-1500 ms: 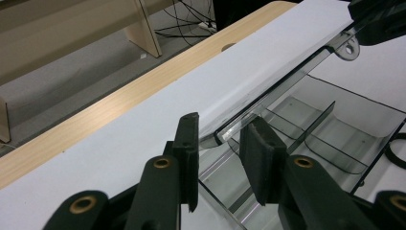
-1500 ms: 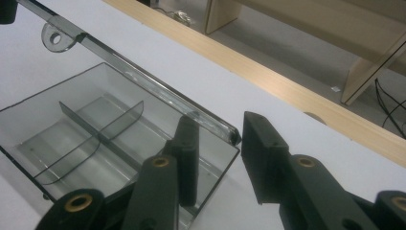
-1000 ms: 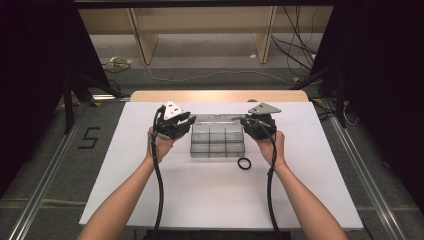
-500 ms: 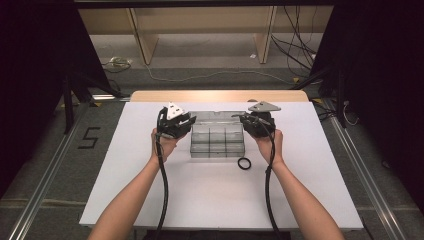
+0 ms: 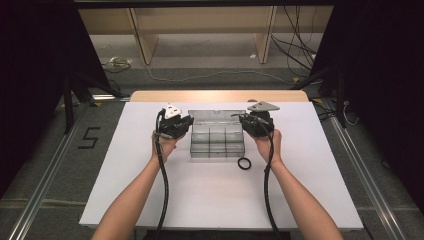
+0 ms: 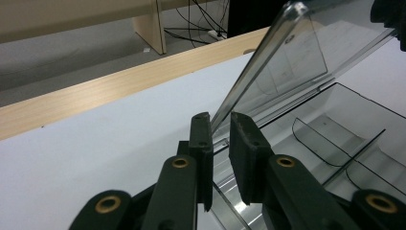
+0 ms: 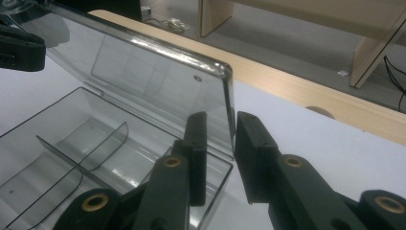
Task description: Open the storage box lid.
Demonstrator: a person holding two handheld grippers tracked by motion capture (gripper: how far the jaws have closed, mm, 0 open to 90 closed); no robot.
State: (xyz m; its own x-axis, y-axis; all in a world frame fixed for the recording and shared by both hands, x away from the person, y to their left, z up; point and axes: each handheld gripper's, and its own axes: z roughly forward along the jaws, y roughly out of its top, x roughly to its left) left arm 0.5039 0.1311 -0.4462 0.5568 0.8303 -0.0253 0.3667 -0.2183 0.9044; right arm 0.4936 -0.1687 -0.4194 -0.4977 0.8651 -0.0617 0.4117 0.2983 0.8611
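1. Nearest: black ring [image 5: 244, 163] lies on white table [image 5: 210, 200], just off near-right corner of clear compartment box [image 5: 217, 141]. Not in any compartment; not touched.
2. Box sits mid-table between both hands, base flat, dividers visible, compartments look empty.
3. Left gripper [image 5: 181, 125] at box's left end; in left gripper view [image 6: 220, 125] its jaws are clamped on left edge of lid [image 6: 282, 67], narrow gap only.
4. Right gripper [image 5: 250, 122] at box's right end; in right gripper view [image 7: 221, 128] its jaws straddle right edge of lid [image 7: 158, 62], close together. Contact w/ lid looks likely but can't tell for sure.
5. Lid raised, tilted up & back toward far side, hinged at far wall.
6. Status (judgement): opening approx. done, lid well up but not laid fully back. Left: release lid, presumably load ring into a compartment, re-close.
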